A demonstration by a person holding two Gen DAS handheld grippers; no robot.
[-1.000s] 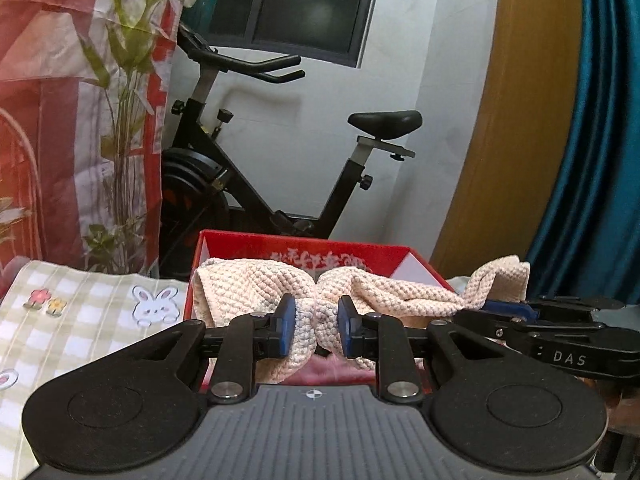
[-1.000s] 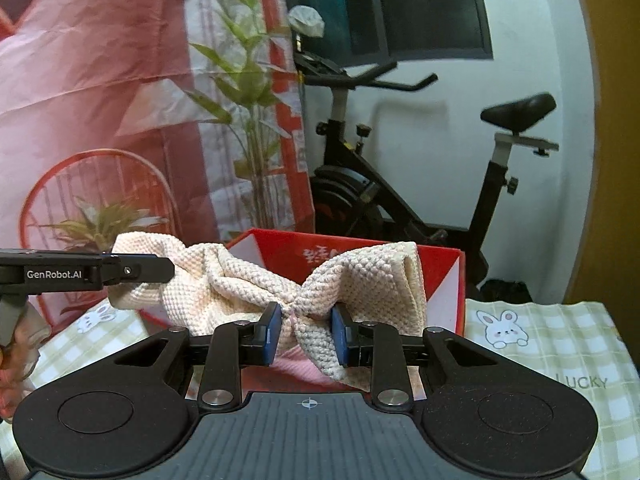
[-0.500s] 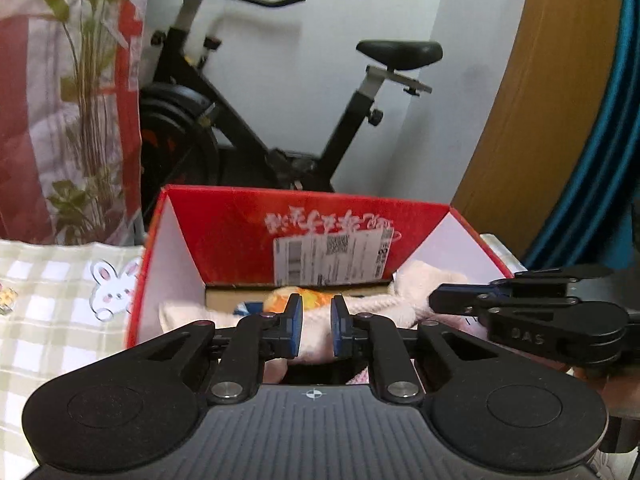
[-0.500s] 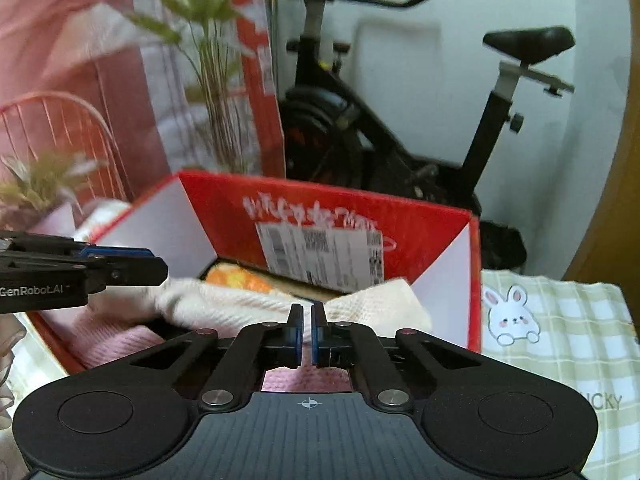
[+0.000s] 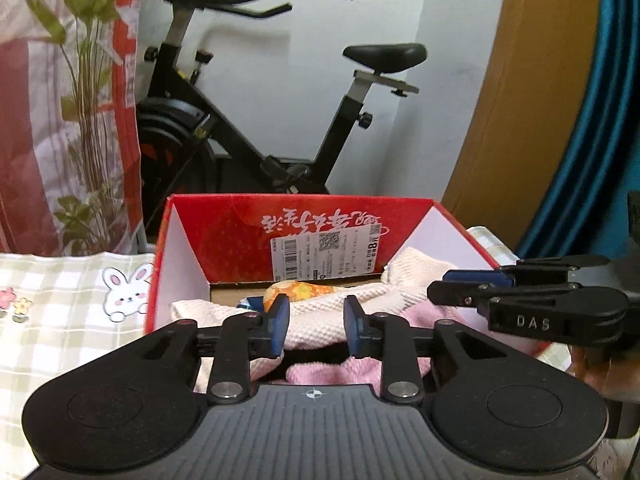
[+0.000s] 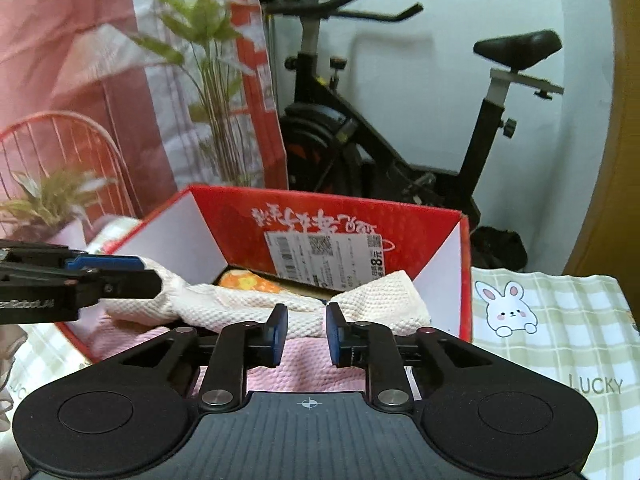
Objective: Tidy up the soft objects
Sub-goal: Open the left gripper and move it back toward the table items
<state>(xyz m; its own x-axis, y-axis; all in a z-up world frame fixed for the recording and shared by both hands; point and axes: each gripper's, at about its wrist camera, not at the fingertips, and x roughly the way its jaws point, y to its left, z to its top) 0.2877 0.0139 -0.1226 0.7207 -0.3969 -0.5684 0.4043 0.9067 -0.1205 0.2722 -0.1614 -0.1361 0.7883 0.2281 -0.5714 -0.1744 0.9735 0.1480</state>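
A cream waffle towel (image 5: 320, 314) (image 6: 376, 298) lies inside the red cardboard box (image 5: 304, 210) (image 6: 328, 204), on top of a pink cloth (image 5: 332, 370) (image 6: 316, 364). An orange flowered soft item (image 5: 298, 292) (image 6: 248, 282) lies behind it. My left gripper (image 5: 316, 326) is open just above the towel's near edge; it also shows in the right wrist view (image 6: 108, 276). My right gripper (image 6: 306, 334) is open over the towel's middle; it also shows in the left wrist view (image 5: 472, 286). Neither holds anything.
The box stands on a checked tablecloth with rabbit prints (image 5: 60, 308) (image 6: 552, 320). An exercise bike (image 5: 248, 128) stands behind the box. A plant and a red-and-white curtain (image 5: 68, 100) are at the left. A blue curtain (image 5: 592, 140) hangs at the right.
Both grippers lowered the cream towel into the box, then opened and let it go. The towel now rests on the pink cloth.
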